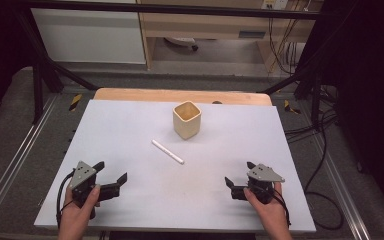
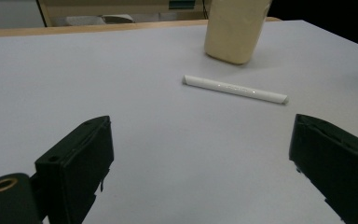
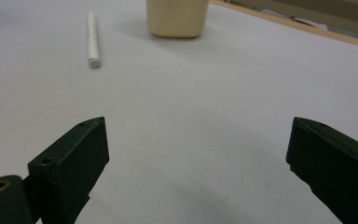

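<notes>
The desk [image 1: 130, 130] is taking up most of the scene, its pale sheet lying flat with a strip of wood showing along the far edge. A cream square cup [image 1: 187, 120] is standing upright toward the far middle of it, mouth open to the ceiling. Down at the near edge, the person's hands are resting on the sheet, well apart from each other. The left tongs [image 1: 113, 176] are sitting at the near left corner and the right tongs [image 1: 238, 177] at the near right, both angled inward toward the middle. Both are standing wide open, with nothing but bare sheet between the jaws, as each gripper view is showing. The white stick [image 1: 168, 151] is lying flat and slanted in the middle of the desk, just in front of the cup but not touching it, and well away from both tongs.
</notes>
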A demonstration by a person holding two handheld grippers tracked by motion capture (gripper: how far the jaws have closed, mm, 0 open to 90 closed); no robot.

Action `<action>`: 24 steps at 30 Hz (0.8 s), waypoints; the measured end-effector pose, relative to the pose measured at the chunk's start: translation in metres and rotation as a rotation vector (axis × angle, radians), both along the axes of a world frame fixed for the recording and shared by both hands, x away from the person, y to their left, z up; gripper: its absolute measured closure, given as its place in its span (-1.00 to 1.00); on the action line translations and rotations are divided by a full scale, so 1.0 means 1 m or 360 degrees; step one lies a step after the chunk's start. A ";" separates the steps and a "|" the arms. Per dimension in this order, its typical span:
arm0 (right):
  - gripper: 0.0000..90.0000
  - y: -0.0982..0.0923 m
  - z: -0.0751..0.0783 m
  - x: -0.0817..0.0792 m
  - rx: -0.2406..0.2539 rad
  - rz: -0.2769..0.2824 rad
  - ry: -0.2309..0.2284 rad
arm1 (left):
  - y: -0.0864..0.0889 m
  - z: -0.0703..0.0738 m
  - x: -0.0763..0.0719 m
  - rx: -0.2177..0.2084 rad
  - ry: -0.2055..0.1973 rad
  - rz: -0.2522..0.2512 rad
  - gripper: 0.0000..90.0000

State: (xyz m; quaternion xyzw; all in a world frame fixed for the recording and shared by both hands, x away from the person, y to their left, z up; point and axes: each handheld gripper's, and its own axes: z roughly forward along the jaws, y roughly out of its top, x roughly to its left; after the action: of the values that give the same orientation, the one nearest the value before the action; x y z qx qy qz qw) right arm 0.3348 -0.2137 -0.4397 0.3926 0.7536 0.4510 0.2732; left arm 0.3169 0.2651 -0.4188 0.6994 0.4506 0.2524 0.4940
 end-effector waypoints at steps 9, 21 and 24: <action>-0.86 0.023 -0.004 -0.006 -0.0050 0.0189 0.0065 | -0.005 0.002 -0.001 0.0007 0.0028 -0.0016 -0.85; -0.84 0.049 0.012 0.013 -0.0187 0.0217 0.0124 | -0.015 -0.002 -0.001 0.0051 0.0062 -0.0075 -0.84; -0.85 0.057 0.017 0.022 -0.0185 0.0234 0.0150 | -0.016 -0.002 0.000 0.0047 0.0062 -0.0073 -0.84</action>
State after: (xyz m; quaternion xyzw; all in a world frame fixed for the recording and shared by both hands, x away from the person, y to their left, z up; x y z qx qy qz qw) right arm 0.3564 -0.1570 -0.4228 0.3405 0.8172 0.4063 0.2261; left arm 0.3170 0.2489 -0.4208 0.7216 0.4401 0.2340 0.4805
